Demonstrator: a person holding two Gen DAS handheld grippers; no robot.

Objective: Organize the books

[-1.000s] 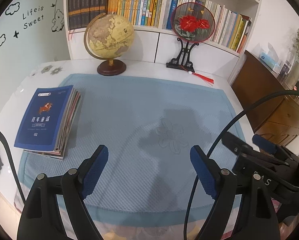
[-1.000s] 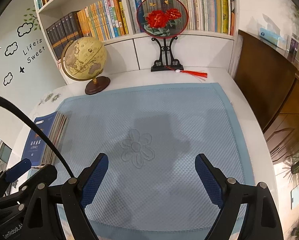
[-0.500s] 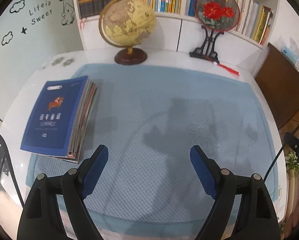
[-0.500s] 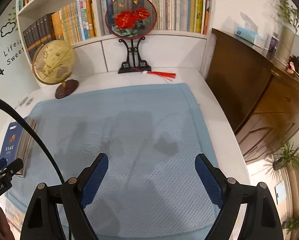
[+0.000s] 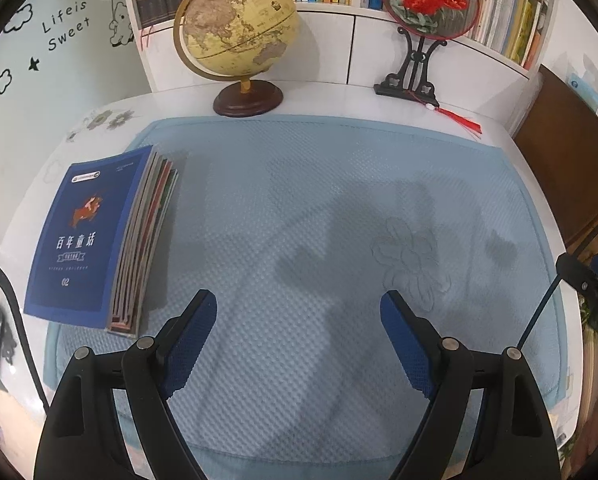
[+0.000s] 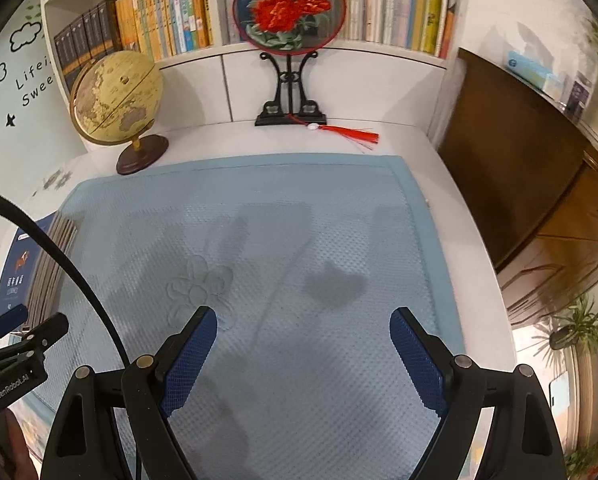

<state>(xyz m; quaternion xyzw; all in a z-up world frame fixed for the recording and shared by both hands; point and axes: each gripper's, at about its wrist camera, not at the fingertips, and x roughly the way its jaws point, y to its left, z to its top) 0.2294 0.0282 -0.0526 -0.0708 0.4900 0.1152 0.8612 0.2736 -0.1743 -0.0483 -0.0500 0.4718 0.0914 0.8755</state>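
Observation:
A stack of thin books with a dark blue cover on top (image 5: 87, 236) lies flat at the left edge of the light blue mat (image 5: 319, 208). It also shows at the far left of the right wrist view (image 6: 27, 264). My left gripper (image 5: 299, 312) is open and empty above the mat, to the right of the stack. My right gripper (image 6: 303, 328) is open and empty above the mat's right half. The left gripper's body (image 6: 15, 344) shows at the lower left of the right wrist view.
A globe (image 5: 239, 24) and a round red-flower fan on a black stand (image 5: 427, 8) stand at the back of the white table. Shelves of upright books (image 6: 171, 20) run behind them. A brown wooden cabinet (image 6: 531, 176) stands to the right.
My left gripper has swung left and forward, so the book stack and the globe sit nearer in its view. My right gripper swung right, then back a little left. Both stayed open.

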